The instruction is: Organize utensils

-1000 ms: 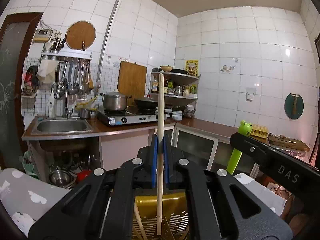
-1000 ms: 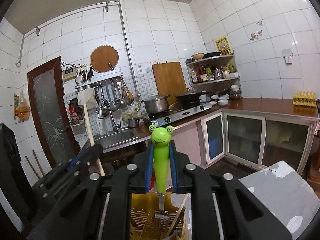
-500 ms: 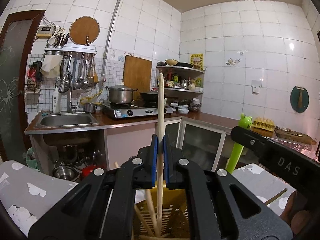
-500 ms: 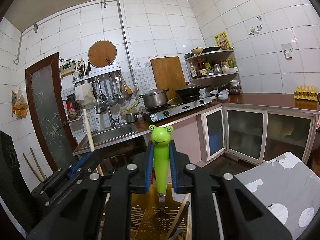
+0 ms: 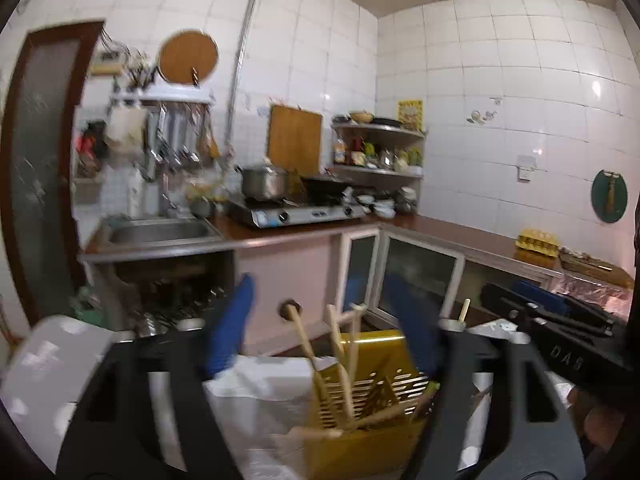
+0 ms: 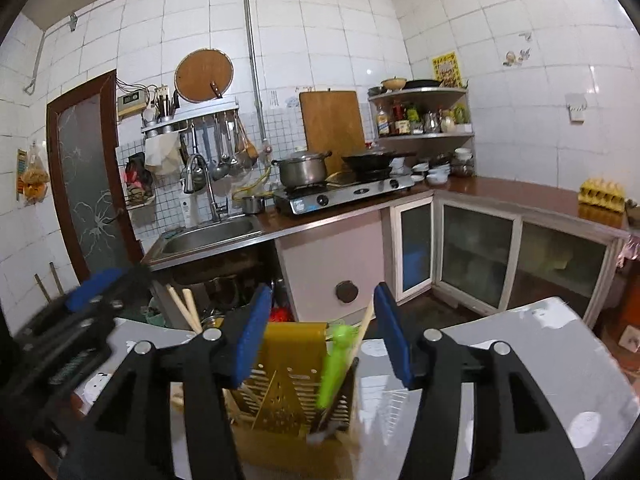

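Both tools are opening: the left tool [image 5: 326, 324] clear of the wooden sticks [image 5: 344, 360], the right tool [image 6: 320, 336] clear of the green frog-handled utensil [image 6: 334, 364], which leans at one o'clock inside the yellow caddy [image 6: 294, 396], judged dropped there to stand sorted.

A yellow slotted utensil holder [image 6: 296, 380] stands near, on a grey cloth [image 6: 552, 364] patterned with white spots. In it leans a bright green handle [image 6: 334, 364] beside pale wooden sticks [image 5: 344, 364]. Both the left gripper [image 5: 320, 324] and the right gripper [image 6: 320, 332] are black with blue pads. Far off, the wall tiles [image 6: 344, 20] are white, the counter [image 6: 516, 192] is reddish brown, the cutting board [image 6: 332, 128] is tan wood, and the door frame [image 6: 116, 184] on the left is dark brown. A yellow egg tray [image 6: 602, 194] sits far right.
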Demonstrator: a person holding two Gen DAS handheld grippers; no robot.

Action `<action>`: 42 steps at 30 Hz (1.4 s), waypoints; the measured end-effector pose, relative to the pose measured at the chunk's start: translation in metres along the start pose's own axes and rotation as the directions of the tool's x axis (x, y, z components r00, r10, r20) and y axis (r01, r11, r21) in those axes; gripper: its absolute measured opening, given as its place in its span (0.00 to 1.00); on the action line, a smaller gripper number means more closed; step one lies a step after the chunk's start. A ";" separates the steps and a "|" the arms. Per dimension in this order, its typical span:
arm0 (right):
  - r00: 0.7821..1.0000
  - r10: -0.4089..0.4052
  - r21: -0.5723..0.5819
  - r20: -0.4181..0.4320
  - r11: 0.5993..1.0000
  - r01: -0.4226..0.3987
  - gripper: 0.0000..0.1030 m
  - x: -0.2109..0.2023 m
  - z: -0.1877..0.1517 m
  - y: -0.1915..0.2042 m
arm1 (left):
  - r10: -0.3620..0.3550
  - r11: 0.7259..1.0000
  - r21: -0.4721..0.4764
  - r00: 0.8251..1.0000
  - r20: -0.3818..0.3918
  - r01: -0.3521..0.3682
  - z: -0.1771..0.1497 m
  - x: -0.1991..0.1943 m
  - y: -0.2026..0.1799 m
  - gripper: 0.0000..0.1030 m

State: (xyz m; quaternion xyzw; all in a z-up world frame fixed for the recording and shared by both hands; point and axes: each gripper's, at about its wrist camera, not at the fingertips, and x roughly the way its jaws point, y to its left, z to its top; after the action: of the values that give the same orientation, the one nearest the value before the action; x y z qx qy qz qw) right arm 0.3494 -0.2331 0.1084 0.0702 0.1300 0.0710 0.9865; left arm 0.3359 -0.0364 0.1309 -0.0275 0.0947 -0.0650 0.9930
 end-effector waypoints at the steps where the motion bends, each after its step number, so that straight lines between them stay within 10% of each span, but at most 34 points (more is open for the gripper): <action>1: 1.000 -0.007 -0.009 -0.004 1.000 0.007 0.52 -0.009 0.003 0.000 | 0.005 1.000 0.014 1.000 -0.001 -0.005 0.005 -0.013 0.002 0.76; 7: 0.999 -0.025 -0.055 0.032 0.998 0.026 0.70 -0.075 0.006 0.008 | 0.022 0.999 0.025 1.000 0.018 -0.023 0.026 -0.089 0.016 0.95; 22: 0.995 -0.031 -0.049 0.090 0.998 0.036 0.96 -0.215 -0.056 0.025 | 0.078 0.997 -0.006 0.997 -0.024 -0.078 -0.015 -0.231 0.033 0.95; 35: 0.994 -0.102 -0.092 0.025 0.990 0.104 0.96 -0.217 -0.164 0.031 | 0.052 0.998 0.046 0.992 -0.112 -0.047 -0.132 -0.236 0.017 0.95; 42: 0.991 -0.127 -0.097 0.035 0.987 0.130 0.96 -0.207 -0.189 0.028 | 0.100 0.986 0.135 0.995 -0.028 -0.095 -0.152 -0.234 0.005 0.95</action>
State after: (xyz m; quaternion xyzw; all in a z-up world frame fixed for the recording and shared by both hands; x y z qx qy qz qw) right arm 0.0976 -0.2162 -0.0166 0.0138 0.1164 0.0128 0.9930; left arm 0.0791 -0.0064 0.0251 0.0450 0.1086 -0.0229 0.9928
